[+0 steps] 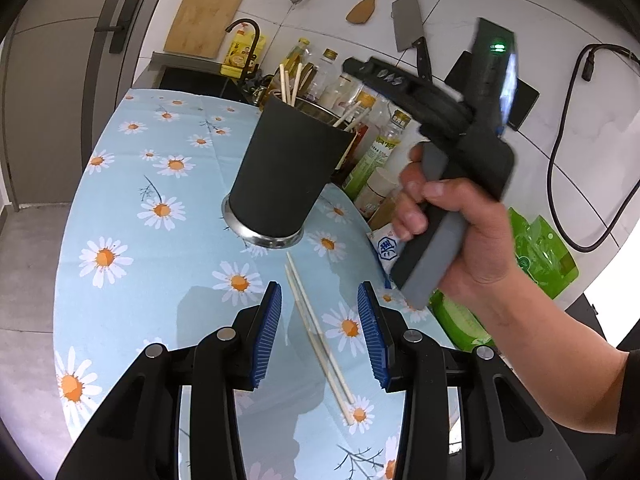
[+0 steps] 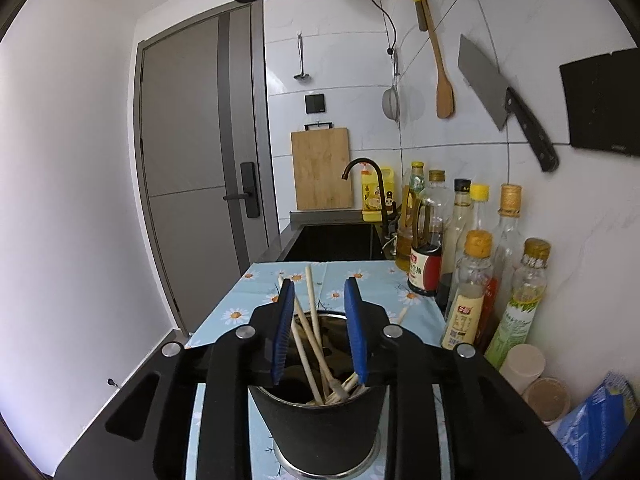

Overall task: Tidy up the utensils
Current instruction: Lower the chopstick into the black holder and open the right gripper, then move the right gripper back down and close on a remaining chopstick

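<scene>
Our right gripper (image 2: 320, 328) stands over the mouth of the black holder (image 2: 320, 428) with its jaws apart. Several chopsticks (image 2: 306, 344) lean between the blue pads, but the pads do not seem to press on any of them. Our left gripper (image 1: 320, 332) also has its jaws apart and holds nothing. A loose pair of chopsticks (image 1: 316, 328) lies on the flowered cloth (image 1: 132, 208) between and below its pads, with the far tips just short of the holder's base.

We see three risks. First, if we pull the right gripper away carelessly, a pad may catch a leaning stick and lift it out, or tip the tall, narrow holder. Second, the pair on the cloth lies flat and thin, so the left pads may close on only one stick, or pinch the cloth and drag it under the holder. Third, the bottles (image 2: 472, 292) stand near the right side of the jaws, and a wide swing could hit them.
</scene>
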Demonstrator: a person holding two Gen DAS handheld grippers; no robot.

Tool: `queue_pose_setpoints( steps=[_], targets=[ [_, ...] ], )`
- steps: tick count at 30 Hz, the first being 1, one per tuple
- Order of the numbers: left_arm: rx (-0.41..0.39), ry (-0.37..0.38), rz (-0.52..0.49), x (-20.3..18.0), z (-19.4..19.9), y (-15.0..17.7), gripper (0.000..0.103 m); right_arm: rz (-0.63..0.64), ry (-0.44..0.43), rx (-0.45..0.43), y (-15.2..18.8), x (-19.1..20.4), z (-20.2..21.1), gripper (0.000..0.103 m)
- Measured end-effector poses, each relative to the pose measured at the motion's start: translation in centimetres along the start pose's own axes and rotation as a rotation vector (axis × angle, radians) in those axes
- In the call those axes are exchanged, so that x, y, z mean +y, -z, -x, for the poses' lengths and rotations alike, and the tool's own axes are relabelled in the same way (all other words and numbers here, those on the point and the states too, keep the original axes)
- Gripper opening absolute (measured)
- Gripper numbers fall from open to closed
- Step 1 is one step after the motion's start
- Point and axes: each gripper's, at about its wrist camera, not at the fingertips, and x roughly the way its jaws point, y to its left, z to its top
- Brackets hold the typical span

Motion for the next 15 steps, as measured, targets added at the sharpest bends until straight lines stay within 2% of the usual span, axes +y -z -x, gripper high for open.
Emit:
queue_pose_setpoints(
  steps=[9,15],
  targets=[
    [0.01,-0.019,0.0,0.1,-0.9,-0.3,0.038,-0.07,-0.038,0.031,-2.1,-3.0,4.1,0.033],
    [0.004,-0.047,-0.008,0.2,-1.3,-0.7,0.038,-0.094,-0.102,0.153,-1.4,-4.1,5.5,0.037]
  ],
)
